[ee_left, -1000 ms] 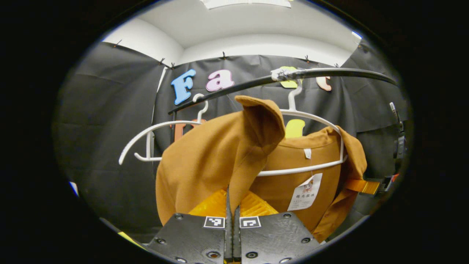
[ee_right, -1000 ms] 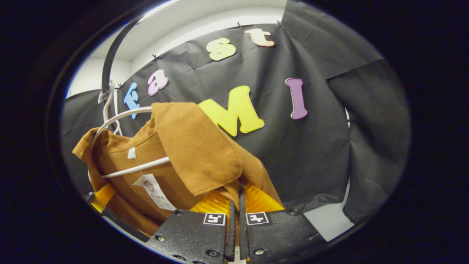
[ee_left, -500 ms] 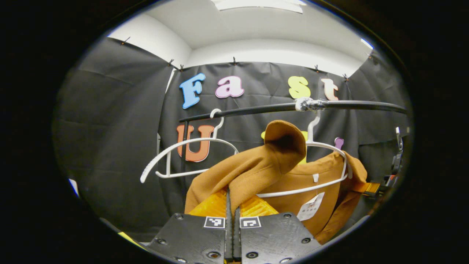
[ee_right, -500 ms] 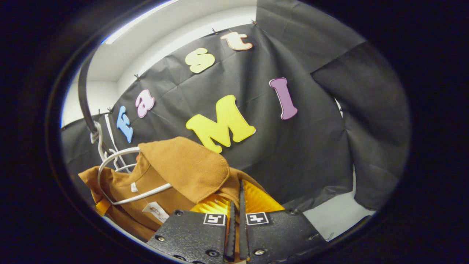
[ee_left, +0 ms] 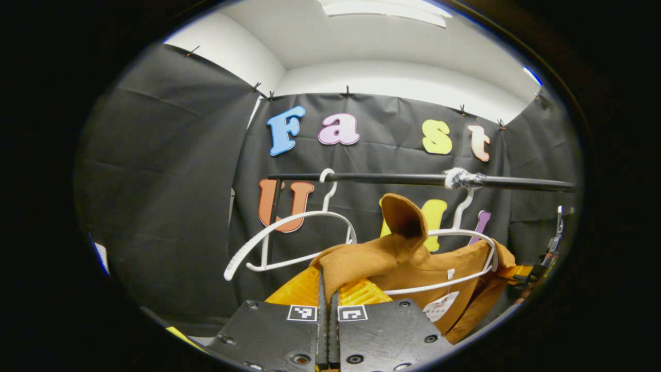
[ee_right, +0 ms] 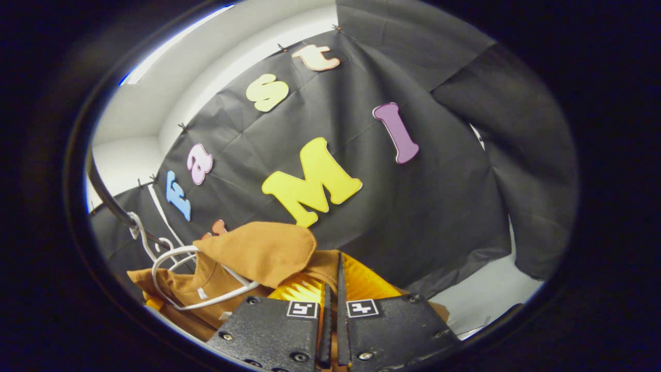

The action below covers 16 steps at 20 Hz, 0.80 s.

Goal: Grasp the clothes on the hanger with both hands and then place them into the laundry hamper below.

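A brown garment (ee_left: 413, 258) hangs partly over a white hanger (ee_left: 465, 279) hooked on a black rail (ee_left: 413, 179). My left gripper (ee_left: 327, 294) is shut on a fold of its cloth at the garment's left side. In the right gripper view the same brown garment (ee_right: 258, 248) drapes over the white hanger (ee_right: 196, 305), and my right gripper (ee_right: 333, 289) is shut on the cloth at its other side. A white tag (ee_left: 439, 307) dangles from the collar. The far gripper (ee_left: 537, 266) peeks in at the right edge of the left gripper view.
A second, bare white hanger (ee_left: 279, 243) hangs on the rail to the left of the garment. Black cloth walls close the booth behind and at both sides. A strip of pale floor (ee_right: 480, 299) lies low on the right in the right gripper view.
Both grippers have moved down and back with the cloth still held. The rail and hangers sit lower and farther off, and the garment is pulled further off the hanger.
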Each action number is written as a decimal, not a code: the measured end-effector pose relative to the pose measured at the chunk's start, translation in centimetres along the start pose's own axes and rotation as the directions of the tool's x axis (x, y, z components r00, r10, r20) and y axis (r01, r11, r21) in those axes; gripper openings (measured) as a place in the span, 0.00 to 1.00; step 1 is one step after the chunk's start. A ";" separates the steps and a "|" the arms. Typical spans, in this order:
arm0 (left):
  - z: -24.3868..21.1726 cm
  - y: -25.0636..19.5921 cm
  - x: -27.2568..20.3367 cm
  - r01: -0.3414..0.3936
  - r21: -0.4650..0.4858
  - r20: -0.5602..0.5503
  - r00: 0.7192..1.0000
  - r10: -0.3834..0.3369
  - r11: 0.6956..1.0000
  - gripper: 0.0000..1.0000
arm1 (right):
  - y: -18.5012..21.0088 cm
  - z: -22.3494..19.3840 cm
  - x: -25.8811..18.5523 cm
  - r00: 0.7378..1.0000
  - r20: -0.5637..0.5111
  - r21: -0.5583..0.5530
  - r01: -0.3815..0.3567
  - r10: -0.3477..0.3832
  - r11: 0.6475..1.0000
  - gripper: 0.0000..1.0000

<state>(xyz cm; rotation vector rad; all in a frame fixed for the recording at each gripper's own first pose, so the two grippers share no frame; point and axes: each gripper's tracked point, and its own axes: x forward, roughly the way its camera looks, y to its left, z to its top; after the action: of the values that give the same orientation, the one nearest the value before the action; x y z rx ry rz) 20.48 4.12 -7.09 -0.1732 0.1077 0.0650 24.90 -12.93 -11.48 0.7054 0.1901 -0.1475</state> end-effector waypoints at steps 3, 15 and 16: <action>0.4 0.7 0.5 -0.001 -0.021 -0.010 1.000 0.001 1.000 0.01 | 0.4 0.5 0.5 0.999 -0.023 0.030 -0.031 0.031 0.999 0.07; 2.0 4.5 2.1 0.032 -0.113 -0.055 0.998 -0.039 0.993 0.01 | 2.2 4.9 2.5 0.987 -0.031 0.142 -0.153 0.159 0.978 0.07; 1.9 4.9 2.2 0.032 -0.131 -0.069 0.997 -0.041 0.991 0.01 | 2.6 5.2 2.6 0.985 -0.039 0.148 -0.162 0.170 0.976 0.07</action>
<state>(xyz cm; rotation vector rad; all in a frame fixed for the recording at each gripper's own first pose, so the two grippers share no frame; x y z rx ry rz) 22.53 9.42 -6.33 -0.3076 0.1717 0.0291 28.61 -14.56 -6.60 0.8668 0.1703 0.0173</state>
